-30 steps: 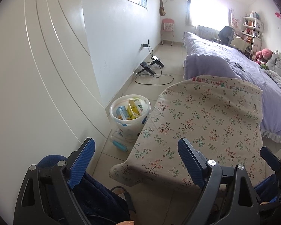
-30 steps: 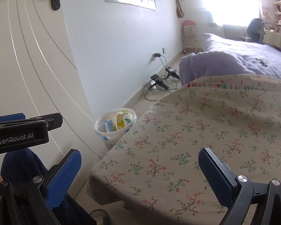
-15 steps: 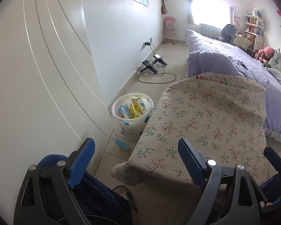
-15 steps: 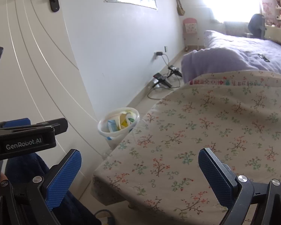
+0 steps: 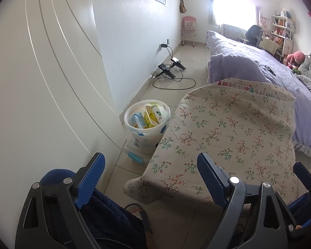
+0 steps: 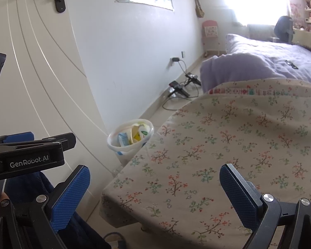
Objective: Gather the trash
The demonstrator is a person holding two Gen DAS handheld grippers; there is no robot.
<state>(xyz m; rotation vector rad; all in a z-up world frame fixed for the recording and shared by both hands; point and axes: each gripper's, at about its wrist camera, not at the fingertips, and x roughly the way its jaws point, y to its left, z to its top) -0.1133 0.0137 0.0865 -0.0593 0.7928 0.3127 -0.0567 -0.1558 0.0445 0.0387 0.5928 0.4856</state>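
Both grippers, left (image 5: 149, 178) and right (image 6: 155, 188), gaping, empty. Bin (image 5: 147, 122) at eleven o'clock, full. Best approach low, straight, avoiding table (image 5: 228, 137) edge.

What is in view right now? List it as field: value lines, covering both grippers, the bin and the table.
left gripper: open, holding nothing
right gripper: open, holding nothing
trash bin: white, on the floor between the wall and the table
bin contents: cartons, blue and yellow, standing inside
table: covered with a floral cloth, no trash seen on it
floor by bin: small teal object, kind unclear
background: bed with purple cover
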